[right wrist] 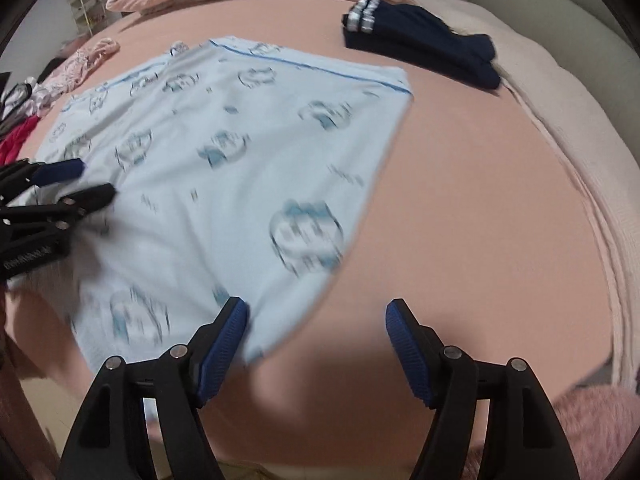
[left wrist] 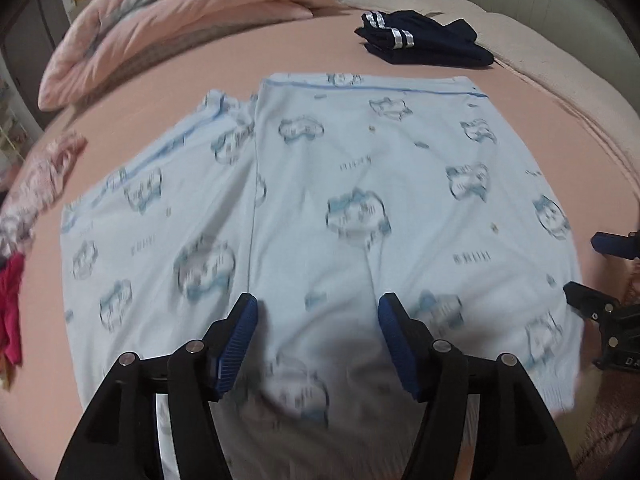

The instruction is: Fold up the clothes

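Both claws are standing open, gripping nothing. The left gripper (left wrist: 318,312) is hovering over the light blue garment (left wrist: 320,208); the right gripper (right wrist: 316,318) is straddling its near corner at 7 o'clock. Advisable: pinch both near corners squarely before folding. Only the right view is showing bare pink sheet (right wrist: 480,200) toward 3 o'clock; folded navy clothing (left wrist: 424,42) is lying far, at 1 o'clock.

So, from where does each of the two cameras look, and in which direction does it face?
Left wrist: sits on the left claw, facing steeply down at the light blue printed garment; its own open fingers show, the right claw at the right edge.
Right wrist: sits on the right claw, facing down at the garment's right edge and the pink bed sheet; the left claw shows at left.
Shared: the garment and the folded navy clothing.
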